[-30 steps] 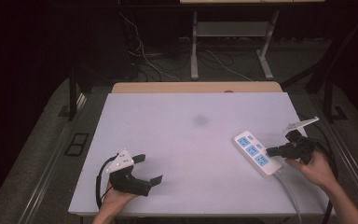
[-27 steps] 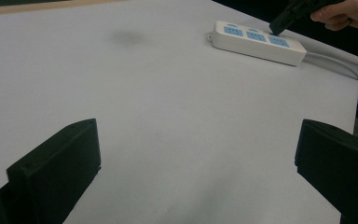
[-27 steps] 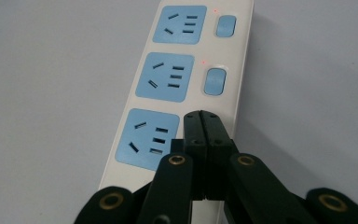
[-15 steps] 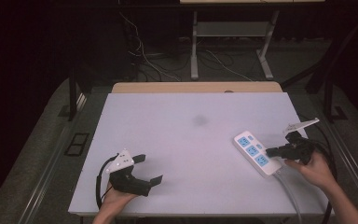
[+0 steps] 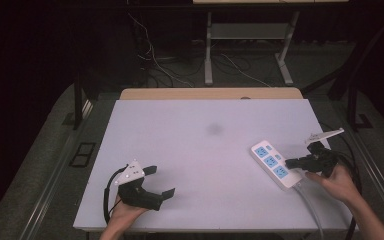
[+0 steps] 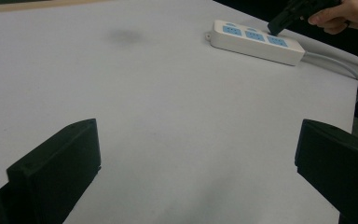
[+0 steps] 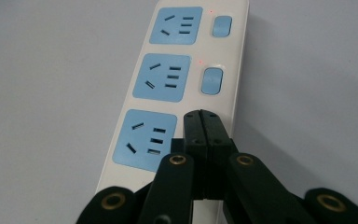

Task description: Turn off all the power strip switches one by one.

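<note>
The white power strip point(image 5: 277, 165) lies near the right edge of the counter point(image 5: 200, 150), towards the near corner, set slantwise with its grey cord point(image 5: 311, 207) running off towards the person's side. That places it within easy reach of the right hand point(image 5: 337, 182), which explains why this hand works while the other waits.

The right gripper point(image 7: 202, 122) has its jaws clenched tight together with nothing between them. Pressed shut like this, they form one narrow blunt tip, which suits poking a small button far better than open jaws would. In the right gripper view that tip sits over the nearest of the three blue sockets point(image 7: 145, 139), on the switch side of the strip, covering the spot where the third switch would be. The two farther switches point(image 7: 211, 80) are in plain sight, each with a small red light point(image 7: 200, 61) glowing beside it. The work in hand looks like pressing the switches one by one, and this is the last in the row; whether the tip actually touches the switch I cannot tell.

The left gripper point(image 5: 159, 181) rests near the near-left corner of the counter, jaws spread wide and empty, pointing across the bare surface towards the strip. It is probably parked there simply to stay out of the way.
</note>
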`<state>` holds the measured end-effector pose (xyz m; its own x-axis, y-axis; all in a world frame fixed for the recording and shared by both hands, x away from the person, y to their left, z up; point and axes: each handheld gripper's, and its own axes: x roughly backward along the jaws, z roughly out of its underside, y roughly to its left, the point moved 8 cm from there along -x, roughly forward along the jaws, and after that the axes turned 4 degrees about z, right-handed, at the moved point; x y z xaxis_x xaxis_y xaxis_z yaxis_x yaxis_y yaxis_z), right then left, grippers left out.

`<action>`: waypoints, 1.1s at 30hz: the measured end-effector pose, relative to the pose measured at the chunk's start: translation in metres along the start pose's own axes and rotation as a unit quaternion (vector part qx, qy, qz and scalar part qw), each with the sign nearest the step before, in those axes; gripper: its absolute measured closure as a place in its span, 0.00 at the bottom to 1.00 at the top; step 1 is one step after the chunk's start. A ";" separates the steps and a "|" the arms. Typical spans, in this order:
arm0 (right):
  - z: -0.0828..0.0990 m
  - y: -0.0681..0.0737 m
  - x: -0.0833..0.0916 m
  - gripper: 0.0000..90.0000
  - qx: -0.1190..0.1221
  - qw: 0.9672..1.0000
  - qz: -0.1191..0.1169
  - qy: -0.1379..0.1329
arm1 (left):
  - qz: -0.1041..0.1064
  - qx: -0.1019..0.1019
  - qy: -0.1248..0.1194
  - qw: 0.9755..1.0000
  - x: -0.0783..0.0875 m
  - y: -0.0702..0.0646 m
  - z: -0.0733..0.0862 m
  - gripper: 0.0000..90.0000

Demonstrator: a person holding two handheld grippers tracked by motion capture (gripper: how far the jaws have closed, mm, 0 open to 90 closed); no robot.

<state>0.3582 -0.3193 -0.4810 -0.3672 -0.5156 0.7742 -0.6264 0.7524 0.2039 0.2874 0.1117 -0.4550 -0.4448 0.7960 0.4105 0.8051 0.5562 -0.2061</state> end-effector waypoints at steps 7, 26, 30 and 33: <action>0.000 0.001 0.000 1.00 0.002 1.000 0.002 0.000 | -0.001 0.001 0.001 1.000 0.000 0.001 0.001 0.00; -0.001 0.003 0.005 1.00 0.005 1.000 -0.001 -0.003 | -0.002 0.004 -0.001 1.000 0.000 0.003 0.001 0.00; -0.001 0.004 0.005 1.00 0.003 1.000 -0.006 -0.002 | -0.003 0.006 -0.001 1.000 0.001 0.004 0.001 0.00; -0.001 0.006 0.005 1.00 0.007 1.000 -0.009 -0.001 | -0.003 0.006 -0.002 1.000 0.001 0.003 0.001 0.00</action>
<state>0.3532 -0.3165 -0.4749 -0.3570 -0.5306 0.7688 -0.6431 0.7365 0.2097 0.2893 0.1144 -0.4563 -0.4505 0.7939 0.4084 0.7981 0.5631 -0.2144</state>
